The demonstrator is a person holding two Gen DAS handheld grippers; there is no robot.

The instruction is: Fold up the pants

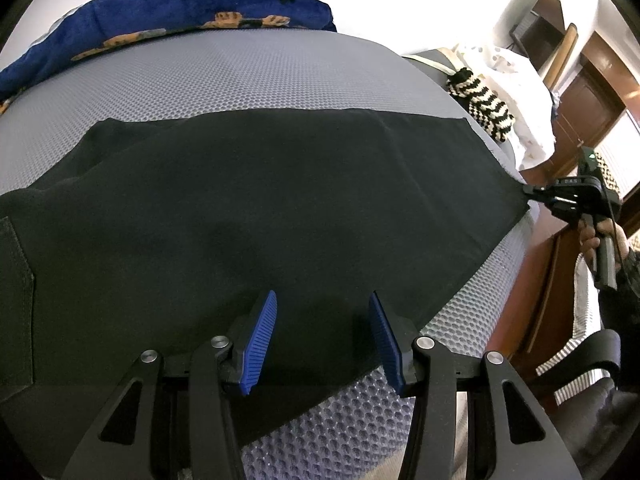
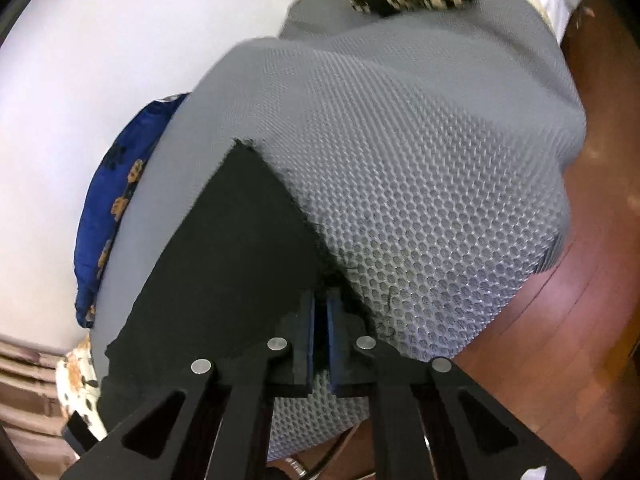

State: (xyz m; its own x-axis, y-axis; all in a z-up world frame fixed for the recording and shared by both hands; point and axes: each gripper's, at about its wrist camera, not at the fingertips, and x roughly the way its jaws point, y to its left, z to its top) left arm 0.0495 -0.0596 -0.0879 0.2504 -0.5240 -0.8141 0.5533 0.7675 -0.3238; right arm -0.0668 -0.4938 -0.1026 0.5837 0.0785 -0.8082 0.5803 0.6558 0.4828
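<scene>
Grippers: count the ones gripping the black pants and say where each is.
1. The right gripper is shut on the black pants at their hem corner; the left gripper hangs open above the near edge.

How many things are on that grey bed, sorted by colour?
Black: 1, the pants
Blue: 1, the paw-print blanket
Black-and-cream: 1, the striped knit
White: 1, the dotted cloth
Total: 4 on the mattress
</scene>
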